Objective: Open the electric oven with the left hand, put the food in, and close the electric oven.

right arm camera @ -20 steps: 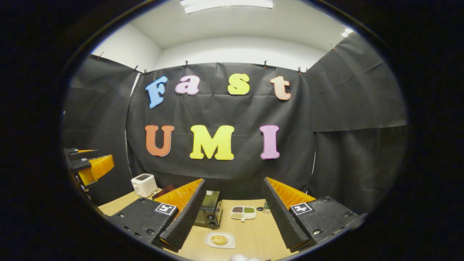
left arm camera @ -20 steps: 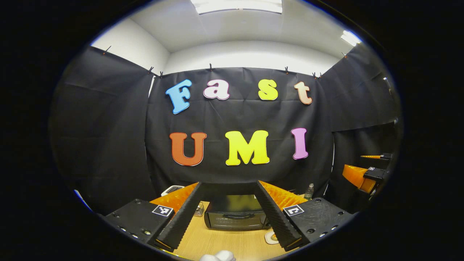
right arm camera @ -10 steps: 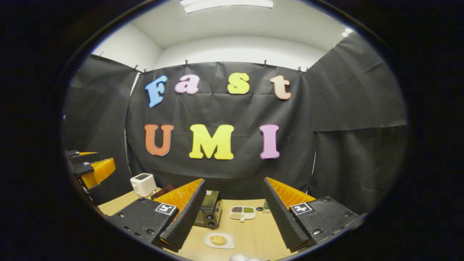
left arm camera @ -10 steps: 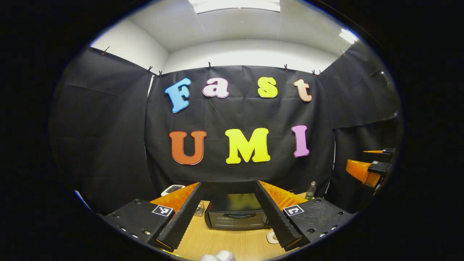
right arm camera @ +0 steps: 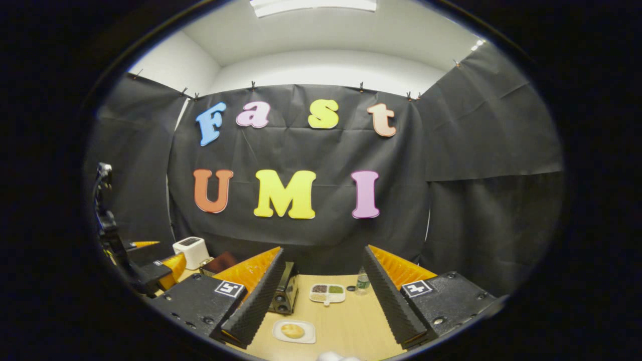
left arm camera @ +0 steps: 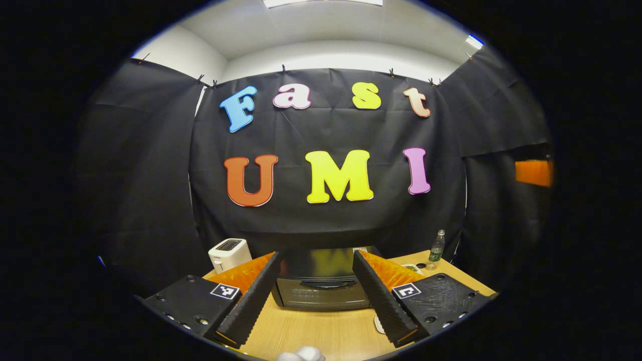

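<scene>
The black electric oven [left arm camera: 321,293] stands on the wooden table [left arm camera: 321,333] with its door shut and its handle [left arm camera: 326,284] facing me. My left gripper [left arm camera: 317,256] is open, level with the oven front and a short way before it. In the right gripper view the oven [right arm camera: 287,295] shows its knob side behind the left finger. A round piece of bread [right arm camera: 292,330] lies on a white plate [right arm camera: 304,337] in front of it. My right gripper [right arm camera: 323,250] hangs open and empty above the plate. The left gripper [right arm camera: 155,268] shows at the far left.
A white toaster [left arm camera: 229,252] stands left of the oven, a small bottle [left arm camera: 437,244] at the back right. A divided dish [right arm camera: 327,293] with dark and green fillings and a bottle [right arm camera: 362,282] sit behind the plate. Black cloth walls close in the table.
The left gripper has dropped and moved closer to the oven, which looks larger between its fingers. The right gripper has shifted only slightly. Both stay open.
</scene>
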Demonstrator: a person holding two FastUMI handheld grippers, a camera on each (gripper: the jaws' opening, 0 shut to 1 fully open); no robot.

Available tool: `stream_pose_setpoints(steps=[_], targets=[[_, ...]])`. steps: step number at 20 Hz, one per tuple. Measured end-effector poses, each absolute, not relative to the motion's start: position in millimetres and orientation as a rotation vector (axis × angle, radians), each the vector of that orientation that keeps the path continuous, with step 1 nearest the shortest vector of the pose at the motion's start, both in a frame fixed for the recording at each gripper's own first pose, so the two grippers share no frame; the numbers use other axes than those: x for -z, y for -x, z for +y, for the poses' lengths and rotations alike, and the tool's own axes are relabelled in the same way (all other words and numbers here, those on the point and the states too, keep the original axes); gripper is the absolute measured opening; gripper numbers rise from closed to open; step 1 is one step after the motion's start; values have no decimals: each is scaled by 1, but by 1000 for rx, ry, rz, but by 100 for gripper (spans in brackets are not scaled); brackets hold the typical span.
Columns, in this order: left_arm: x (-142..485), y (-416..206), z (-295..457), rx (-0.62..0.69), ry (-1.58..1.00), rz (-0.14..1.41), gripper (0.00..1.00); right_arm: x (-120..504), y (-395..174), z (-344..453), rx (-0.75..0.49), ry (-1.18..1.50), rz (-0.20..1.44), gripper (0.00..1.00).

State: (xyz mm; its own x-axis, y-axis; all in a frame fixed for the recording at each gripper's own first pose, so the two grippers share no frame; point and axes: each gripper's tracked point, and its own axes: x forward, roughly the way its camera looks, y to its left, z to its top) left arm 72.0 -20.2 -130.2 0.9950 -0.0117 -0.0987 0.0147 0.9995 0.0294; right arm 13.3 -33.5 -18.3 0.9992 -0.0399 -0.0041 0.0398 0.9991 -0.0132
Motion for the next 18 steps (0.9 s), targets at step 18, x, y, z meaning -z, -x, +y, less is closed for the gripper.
stream_pose_setpoints(steps=[18], targets=[[273, -202, -42, 43, -25, 295, 96, 63, -34, -55, 138, 59, 107, 97]])
